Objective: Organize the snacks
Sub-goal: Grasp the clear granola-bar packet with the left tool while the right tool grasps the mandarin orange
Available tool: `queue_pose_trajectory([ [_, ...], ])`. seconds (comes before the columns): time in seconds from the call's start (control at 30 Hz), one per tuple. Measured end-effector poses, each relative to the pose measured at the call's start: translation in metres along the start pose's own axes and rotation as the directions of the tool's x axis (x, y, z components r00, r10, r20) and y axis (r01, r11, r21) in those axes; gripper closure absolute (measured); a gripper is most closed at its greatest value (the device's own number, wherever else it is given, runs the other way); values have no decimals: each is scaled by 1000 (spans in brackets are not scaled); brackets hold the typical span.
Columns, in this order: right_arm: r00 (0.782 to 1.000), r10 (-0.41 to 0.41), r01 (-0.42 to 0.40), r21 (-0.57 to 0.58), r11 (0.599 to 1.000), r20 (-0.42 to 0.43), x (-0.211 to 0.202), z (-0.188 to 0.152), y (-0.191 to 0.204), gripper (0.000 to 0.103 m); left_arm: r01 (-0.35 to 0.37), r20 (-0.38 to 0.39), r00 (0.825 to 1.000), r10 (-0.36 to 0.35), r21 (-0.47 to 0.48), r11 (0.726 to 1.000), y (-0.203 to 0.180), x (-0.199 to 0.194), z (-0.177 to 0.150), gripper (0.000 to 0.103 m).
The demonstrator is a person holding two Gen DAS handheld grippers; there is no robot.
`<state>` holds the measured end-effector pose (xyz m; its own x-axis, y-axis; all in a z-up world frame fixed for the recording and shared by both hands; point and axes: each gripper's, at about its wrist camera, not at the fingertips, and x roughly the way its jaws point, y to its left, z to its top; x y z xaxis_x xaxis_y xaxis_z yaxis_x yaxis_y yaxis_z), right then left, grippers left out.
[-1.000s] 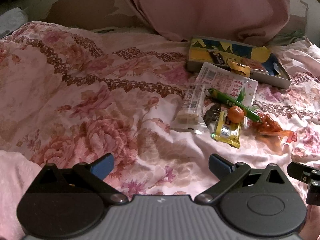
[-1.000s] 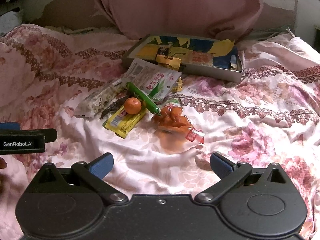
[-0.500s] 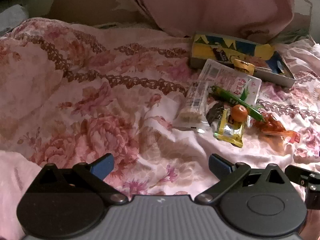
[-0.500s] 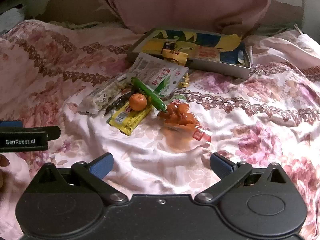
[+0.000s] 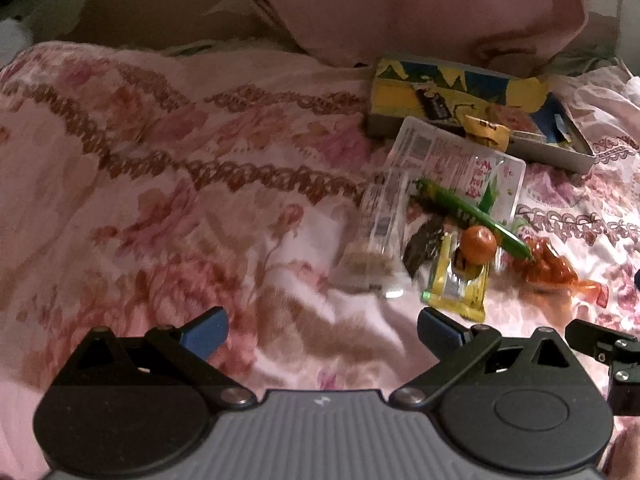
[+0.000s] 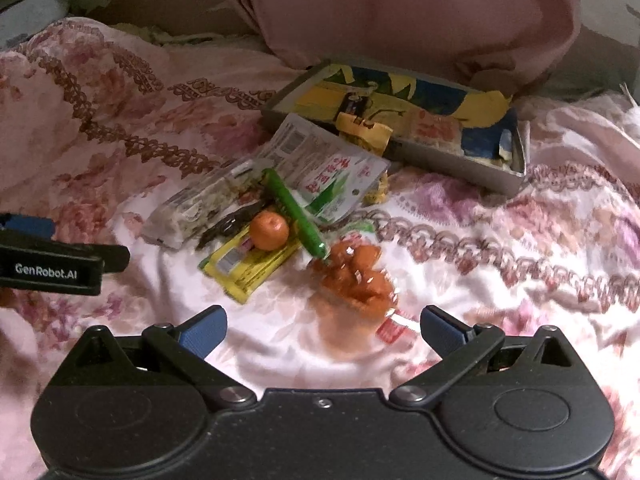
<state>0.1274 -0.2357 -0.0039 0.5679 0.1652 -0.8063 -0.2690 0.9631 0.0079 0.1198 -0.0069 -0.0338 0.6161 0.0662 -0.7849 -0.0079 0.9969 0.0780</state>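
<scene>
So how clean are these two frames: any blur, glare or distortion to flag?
Left wrist: dim, warm light, motion smear across the quilt and the snack pile; fisheye bends the edges. Right wrist: same dimness, the orange bag is smeared with small glints, while the mandarin and tin read fairly sharp.

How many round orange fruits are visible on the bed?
1. A single small orange fruit sits on the yellow snack packet, beside the green stick packet. Others could be hidden under the wrappers.
</scene>
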Motion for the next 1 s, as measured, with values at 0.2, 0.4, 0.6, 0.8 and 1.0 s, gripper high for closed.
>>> queue_pose_trajectory([
  [0.2, 1000, -2, 2, -18, 1000, -9, 18, 11, -13, 1, -21, 17, 1000, 20, 76, 997, -9, 14, 13, 0],
  [0.4, 999, 53, -53, -6, 999, -4, 32, 18, -14, 1, -40, -14, 999, 42, 120, 992, -9, 31, 28, 0],
  [0.6, 992, 126, -127, -40, 991, -9, 50, 25, -2, 1, -40, -59, 997, 48, 131, 991, -2, 52, 47, 0],
  [0.8, 984, 177, -178, -71, 981, -16, 68, 36, 11, 2, -18, -50, 998, 27, 172, 985, 0, 64, 57, 0],
  [1.0, 982, 188, -188, -76, 979, -10, 76, 39, 15, 13, 50, -47, 998, -44, 135, 990, 7, 74, 61, 0],
])
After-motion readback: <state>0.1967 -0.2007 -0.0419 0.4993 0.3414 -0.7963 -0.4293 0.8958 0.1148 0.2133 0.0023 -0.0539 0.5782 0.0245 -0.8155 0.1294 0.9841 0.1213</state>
